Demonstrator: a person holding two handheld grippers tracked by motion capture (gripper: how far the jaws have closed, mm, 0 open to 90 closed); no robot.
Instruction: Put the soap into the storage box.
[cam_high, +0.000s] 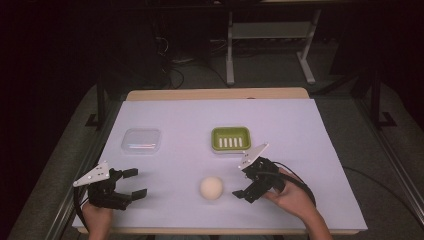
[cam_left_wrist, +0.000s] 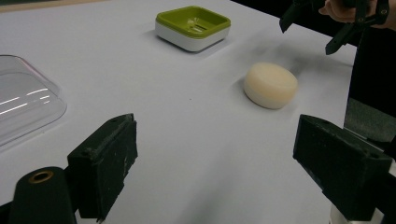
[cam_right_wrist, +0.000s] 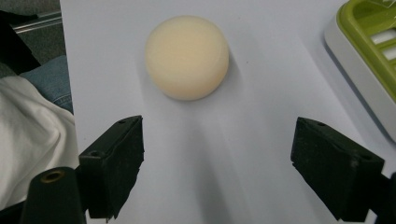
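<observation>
Right gripper (cam_high: 241, 182), jaws spread, faces the round soap (cam_high: 211, 188) on the bench (cam_high: 300, 130); left gripper (cam_high: 134, 183) is likewise spread.

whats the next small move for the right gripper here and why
Probably ease the right gripper forward toward the round soap until its open jaws straddle it, then close. In the right gripper view the soap lies just ahead of the jaws, untouched, and the green soap dish sits empty beyond it.
</observation>
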